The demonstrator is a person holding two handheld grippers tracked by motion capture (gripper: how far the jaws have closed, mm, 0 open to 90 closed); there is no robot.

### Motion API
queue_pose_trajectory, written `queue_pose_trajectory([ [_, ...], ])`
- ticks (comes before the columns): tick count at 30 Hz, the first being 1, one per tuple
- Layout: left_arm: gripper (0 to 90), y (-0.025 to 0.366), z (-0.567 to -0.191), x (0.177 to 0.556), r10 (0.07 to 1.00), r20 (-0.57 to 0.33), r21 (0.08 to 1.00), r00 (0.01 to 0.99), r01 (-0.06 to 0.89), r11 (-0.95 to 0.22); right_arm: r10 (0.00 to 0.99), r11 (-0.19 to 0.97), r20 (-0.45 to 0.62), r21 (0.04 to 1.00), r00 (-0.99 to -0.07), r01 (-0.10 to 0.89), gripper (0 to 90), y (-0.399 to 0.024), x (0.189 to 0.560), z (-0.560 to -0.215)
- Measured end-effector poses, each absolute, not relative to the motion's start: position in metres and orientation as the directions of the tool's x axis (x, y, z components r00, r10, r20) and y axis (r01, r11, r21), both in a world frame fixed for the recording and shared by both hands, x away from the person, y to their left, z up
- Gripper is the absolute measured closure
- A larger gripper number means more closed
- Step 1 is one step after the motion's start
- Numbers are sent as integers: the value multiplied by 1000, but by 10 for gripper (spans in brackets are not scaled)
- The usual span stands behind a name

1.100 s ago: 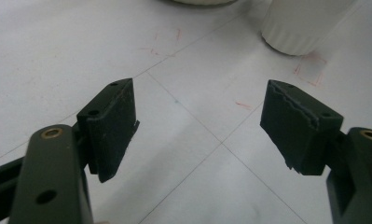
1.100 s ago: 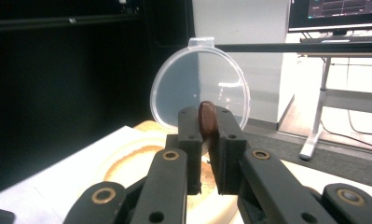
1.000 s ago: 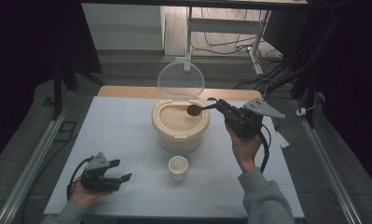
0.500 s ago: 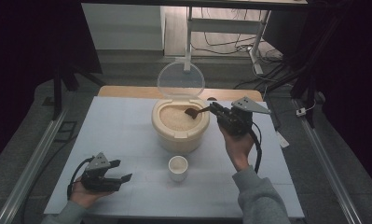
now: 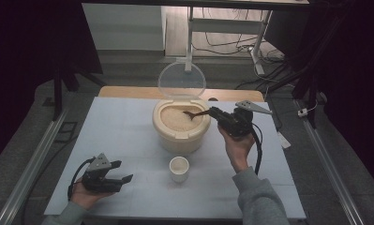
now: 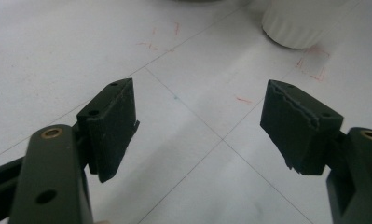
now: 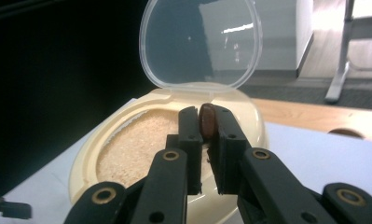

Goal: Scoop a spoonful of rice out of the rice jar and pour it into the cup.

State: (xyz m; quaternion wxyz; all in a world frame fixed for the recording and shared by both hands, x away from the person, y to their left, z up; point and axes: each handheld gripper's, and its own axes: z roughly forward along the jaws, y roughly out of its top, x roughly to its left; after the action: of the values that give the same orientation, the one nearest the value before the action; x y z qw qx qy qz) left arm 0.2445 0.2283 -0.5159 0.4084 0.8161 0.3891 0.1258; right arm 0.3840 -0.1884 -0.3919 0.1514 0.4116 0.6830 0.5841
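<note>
A cream container (image 5: 180,137) of pale grain stands mid-table with its clear lid (image 5: 182,80) hinged upright behind it. My right gripper (image 5: 213,112) is shut on the handle of a brown spoon (image 5: 194,114), whose bowl dips into the grain at the right side. In the right gripper view the spoon handle (image 7: 206,120) sits clamped between the jaws over the container (image 7: 95,154). A small white cup (image 5: 179,168) stands in front of the container. My left gripper (image 5: 123,179) rests low at the table's front left, open, with bare table between its pads (image 6: 111,126).
The white cup (image 6: 293,25) appears at the top right of the left gripper view, beyond the jaws. The white table (image 5: 114,126) has a wooden strip (image 5: 123,92) along its far edge. Metal rails run down both sides; a desk frame and cables stand behind.
My right gripper has come down and left with the spoon, bringing the bowl from above the container's rim into the grain. The left gripper has stayed still.
</note>
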Motion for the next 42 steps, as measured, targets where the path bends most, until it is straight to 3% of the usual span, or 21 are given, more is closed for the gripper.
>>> queue_pose_trajectory([
  [18,260,229,-516,245,738,-112,765,666,532,-364,668,-227,557,784,-494,578,834,-201,396,-411],
  [42,261,228,-516,245,737,-106,764,668,528,-369,569,-348,718,652,-401,674,836,-216,399,-412],
])
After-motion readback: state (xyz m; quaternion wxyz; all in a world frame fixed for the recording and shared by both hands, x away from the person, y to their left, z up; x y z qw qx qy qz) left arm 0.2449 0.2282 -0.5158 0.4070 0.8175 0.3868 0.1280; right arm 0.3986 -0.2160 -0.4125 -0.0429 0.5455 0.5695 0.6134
